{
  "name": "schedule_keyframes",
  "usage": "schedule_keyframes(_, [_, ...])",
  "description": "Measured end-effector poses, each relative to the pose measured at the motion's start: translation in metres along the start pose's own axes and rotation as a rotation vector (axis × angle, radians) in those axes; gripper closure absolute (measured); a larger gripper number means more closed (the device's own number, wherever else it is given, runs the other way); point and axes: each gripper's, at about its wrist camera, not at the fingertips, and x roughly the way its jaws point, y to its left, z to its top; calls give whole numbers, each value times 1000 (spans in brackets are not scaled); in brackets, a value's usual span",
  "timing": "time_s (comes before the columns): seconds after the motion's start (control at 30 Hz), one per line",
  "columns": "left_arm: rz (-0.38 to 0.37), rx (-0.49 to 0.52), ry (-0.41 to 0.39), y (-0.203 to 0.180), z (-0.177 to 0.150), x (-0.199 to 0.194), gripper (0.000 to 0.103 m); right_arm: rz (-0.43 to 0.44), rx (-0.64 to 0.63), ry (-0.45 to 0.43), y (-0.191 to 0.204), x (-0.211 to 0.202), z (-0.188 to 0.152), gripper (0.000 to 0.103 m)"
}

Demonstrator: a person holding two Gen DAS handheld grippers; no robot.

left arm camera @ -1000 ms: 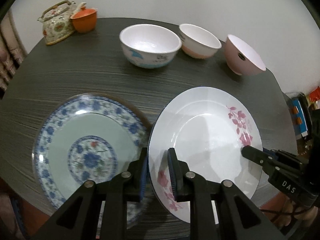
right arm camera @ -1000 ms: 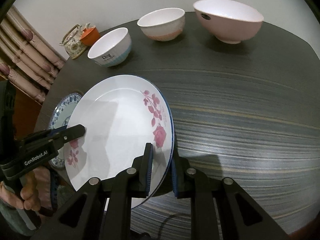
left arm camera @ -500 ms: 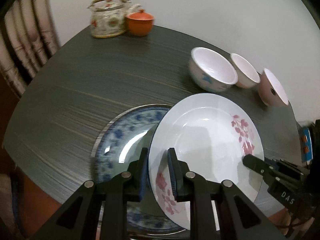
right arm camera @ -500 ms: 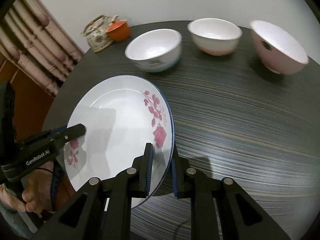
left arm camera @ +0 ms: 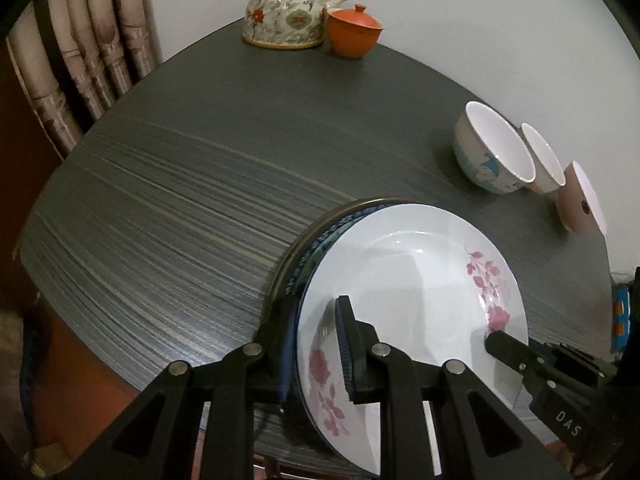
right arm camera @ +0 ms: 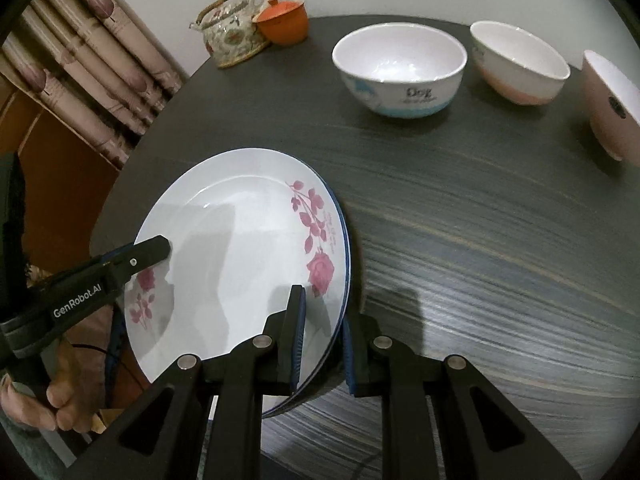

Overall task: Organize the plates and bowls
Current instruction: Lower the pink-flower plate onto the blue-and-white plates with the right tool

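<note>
A white plate with pink flowers (left arm camera: 412, 280) (right arm camera: 240, 248) sits over the blue patterned plate (left arm camera: 320, 240), of which only the left rim shows. My left gripper (left arm camera: 316, 344) is shut on the white plate's near-left rim. My right gripper (right arm camera: 322, 336) is shut on its near-right rim; it also shows in the left wrist view (left arm camera: 520, 360). Three bowls stand at the back right: a white and blue one (right arm camera: 400, 68), a white and pink one (right arm camera: 520, 64) and a pink one (right arm camera: 612, 104).
A flowered teapot (left arm camera: 288, 12) and an orange lidded cup (left arm camera: 354, 32) stand at the table's far edge. Curtains (left arm camera: 80, 56) hang on the left. The dark table (left arm camera: 180, 200) has its edge close to the plates on the near side.
Both grippers carried the white plate left until it covers the blue plate. The blue plate's face, visible before, is now hidden.
</note>
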Motion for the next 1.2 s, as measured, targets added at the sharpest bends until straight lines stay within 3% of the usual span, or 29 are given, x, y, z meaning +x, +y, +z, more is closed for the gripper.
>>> schedule_keyframes(0.57, [59,42,-21,-12,-7,5,84,-23,-12,10,11,7,0,84])
schedule_keyframes(0.83, [78,60,-20,-17,-6,7,77,-77,-76,24,27,9,1,71])
schedule_keyframes(0.93, [83,71,-23,-19,-8,6,73,-82,-101,36,35,11,1,57])
schedule_keyframes(1.2, [83,66,-22,-20,-5,7,67,-121,-121,37,42,13,0,50])
